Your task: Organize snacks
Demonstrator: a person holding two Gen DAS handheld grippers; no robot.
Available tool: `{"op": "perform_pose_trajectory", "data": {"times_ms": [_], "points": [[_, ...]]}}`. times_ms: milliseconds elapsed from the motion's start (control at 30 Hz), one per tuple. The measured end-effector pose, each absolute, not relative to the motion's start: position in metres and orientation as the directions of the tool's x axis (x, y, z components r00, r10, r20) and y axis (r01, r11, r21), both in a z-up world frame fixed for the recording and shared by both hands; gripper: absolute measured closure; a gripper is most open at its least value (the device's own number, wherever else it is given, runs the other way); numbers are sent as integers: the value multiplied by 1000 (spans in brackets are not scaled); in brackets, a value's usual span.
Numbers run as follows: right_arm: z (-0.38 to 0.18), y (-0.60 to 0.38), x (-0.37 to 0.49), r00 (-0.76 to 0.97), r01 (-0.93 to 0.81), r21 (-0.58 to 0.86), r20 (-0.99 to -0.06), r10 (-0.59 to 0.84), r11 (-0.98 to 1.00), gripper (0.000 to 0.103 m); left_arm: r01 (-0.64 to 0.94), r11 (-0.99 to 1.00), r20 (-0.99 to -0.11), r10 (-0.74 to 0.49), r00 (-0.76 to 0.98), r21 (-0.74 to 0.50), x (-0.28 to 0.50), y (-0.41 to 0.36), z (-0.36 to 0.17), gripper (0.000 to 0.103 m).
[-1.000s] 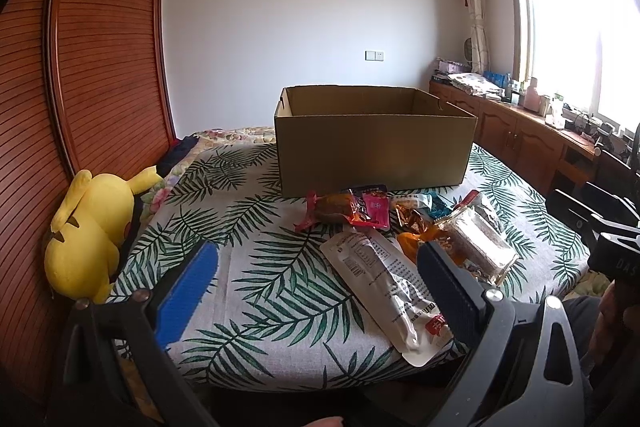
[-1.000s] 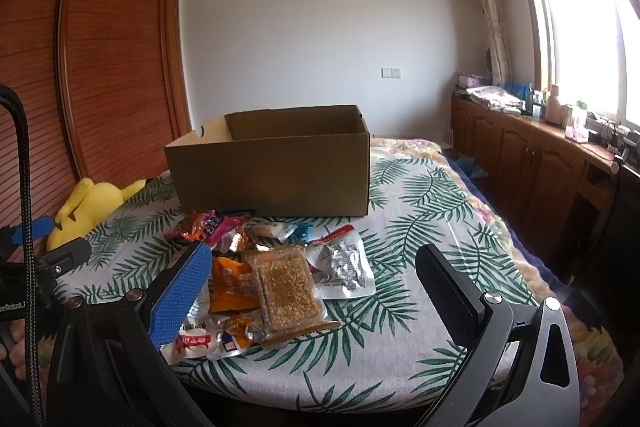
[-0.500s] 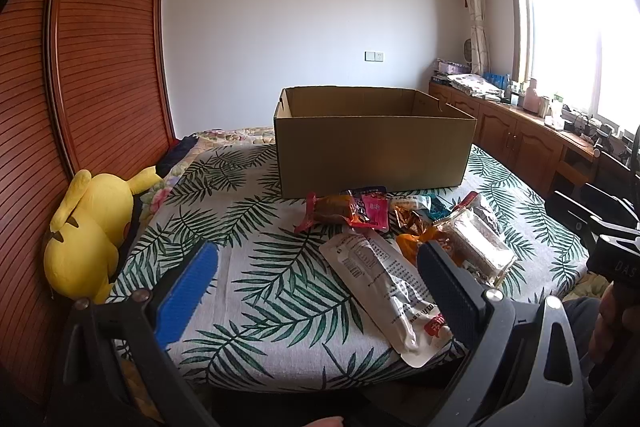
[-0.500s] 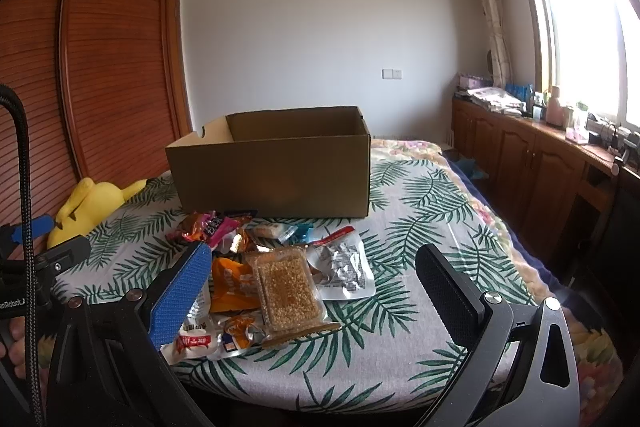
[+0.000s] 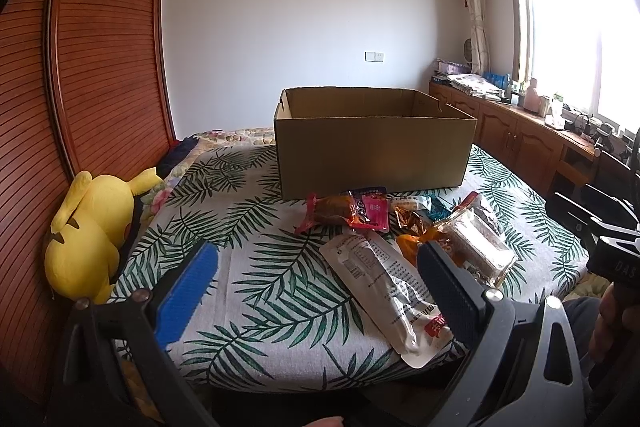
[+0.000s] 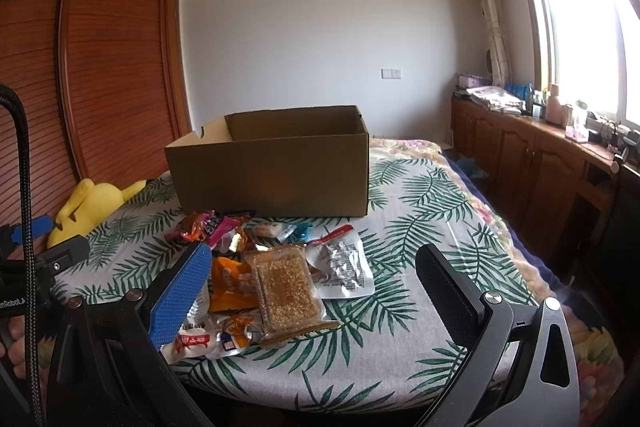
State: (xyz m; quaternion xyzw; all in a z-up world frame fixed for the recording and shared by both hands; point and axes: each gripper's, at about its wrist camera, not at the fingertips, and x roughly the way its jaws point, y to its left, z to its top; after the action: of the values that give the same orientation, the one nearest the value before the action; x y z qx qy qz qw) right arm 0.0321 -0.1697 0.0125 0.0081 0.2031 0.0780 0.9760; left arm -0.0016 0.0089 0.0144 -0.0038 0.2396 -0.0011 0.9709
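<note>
Almost nothing differs from a second ago. The left gripper (image 5: 316, 271) and the right gripper (image 6: 312, 267) hang at the same height, jaws equally wide, and the cardboard box (image 5: 374, 143) and snack packets (image 6: 276, 267) lie unmoved.

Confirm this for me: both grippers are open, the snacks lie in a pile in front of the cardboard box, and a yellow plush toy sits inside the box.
Not quite. The yellow plush toy lies outside the cardboard box, beside the wooden wardrobe, as the left wrist view shows. The rest holds: left gripper and right gripper are open, snacks piled before the box.
</note>
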Motion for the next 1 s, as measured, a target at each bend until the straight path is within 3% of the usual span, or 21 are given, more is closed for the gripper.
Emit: {"op": "perform_pose_trajectory", "data": {"times_ms": [567,1000], "points": [[10,-171,38,900,-158,38,-406,160,987,0,-6,1000,-488,-3,873,-16,7,13,4,2],[-23,-171,74,830,-243,35,-509,226,969,8,48,998,-578,-64,813,-42,50,8,-32,2]]}}
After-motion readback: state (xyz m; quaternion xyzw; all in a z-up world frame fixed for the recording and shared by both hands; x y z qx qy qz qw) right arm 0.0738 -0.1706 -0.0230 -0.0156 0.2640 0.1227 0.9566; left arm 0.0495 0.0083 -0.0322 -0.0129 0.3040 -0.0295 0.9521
